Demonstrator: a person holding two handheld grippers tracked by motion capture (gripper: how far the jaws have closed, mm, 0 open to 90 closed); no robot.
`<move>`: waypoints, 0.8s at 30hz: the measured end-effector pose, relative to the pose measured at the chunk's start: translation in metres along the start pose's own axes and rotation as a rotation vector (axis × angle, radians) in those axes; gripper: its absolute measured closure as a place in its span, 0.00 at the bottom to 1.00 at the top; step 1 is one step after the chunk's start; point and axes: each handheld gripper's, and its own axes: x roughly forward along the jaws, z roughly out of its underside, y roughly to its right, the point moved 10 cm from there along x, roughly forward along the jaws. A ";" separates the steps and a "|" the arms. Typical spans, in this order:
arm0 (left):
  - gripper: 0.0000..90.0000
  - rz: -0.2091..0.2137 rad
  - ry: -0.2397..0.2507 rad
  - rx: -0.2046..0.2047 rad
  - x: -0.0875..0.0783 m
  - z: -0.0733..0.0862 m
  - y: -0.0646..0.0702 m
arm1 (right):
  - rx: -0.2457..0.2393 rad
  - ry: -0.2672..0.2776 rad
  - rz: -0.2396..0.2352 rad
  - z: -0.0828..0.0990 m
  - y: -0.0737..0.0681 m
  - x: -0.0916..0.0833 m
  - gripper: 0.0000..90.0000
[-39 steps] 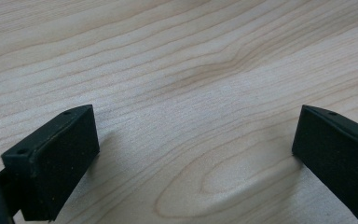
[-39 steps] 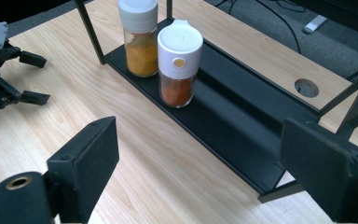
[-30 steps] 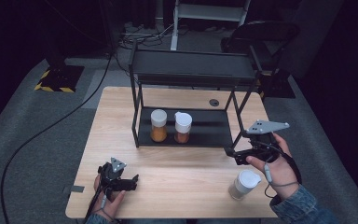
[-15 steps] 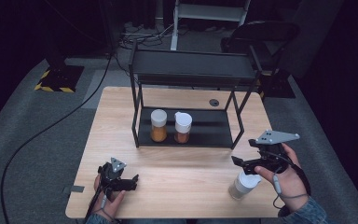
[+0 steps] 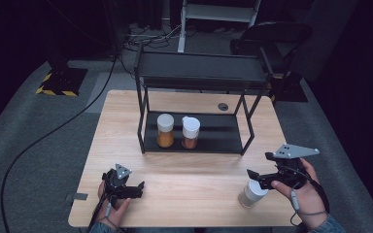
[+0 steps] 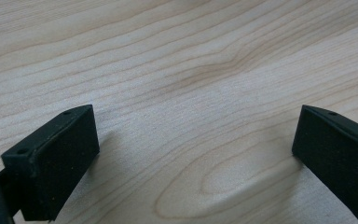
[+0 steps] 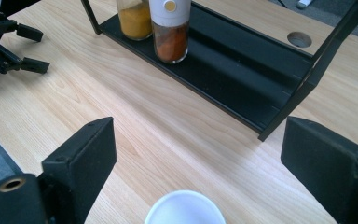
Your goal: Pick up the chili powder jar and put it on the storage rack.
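The white-capped jar [image 5: 252, 192] stands upright on the table [image 5: 194, 179], on your near side of the black rack [image 5: 199, 111] and off toward its right end, well apart from it. Your right gripper [image 5: 258, 178] hangs over the jar's cap [image 7: 185, 208], jaws spread wide with nothing pressed between them; they have just been opening further. In the right gripper view the cap sits low between the two jaws, neither one touching it, so this reads as lining up for a grasp, probably to carry the jar to the rack.

On the rack's lower shelf two jars already stand just beside each other: an orange-filled jar [image 5: 165, 130] and a flip-lid jar [image 5: 190, 132] of reddish-brown spice. The shelf to their right is bare, likely the space meant for the third.

Your left gripper [image 5: 135, 189] rests low near the table's front edge, well left of the rack's near side, jaws apart over bare wood [image 6: 186, 93], apparently parked out of the way.
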 end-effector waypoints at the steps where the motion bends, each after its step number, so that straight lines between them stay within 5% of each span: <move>1: 0.00 0.000 0.000 0.000 0.000 0.000 0.000 | 0.005 -0.001 0.000 0.001 0.000 0.000 0.11; 24: 0.00 0.000 0.000 0.000 0.000 0.000 0.000 | 0.037 -0.014 0.006 0.038 0.003 0.008 0.11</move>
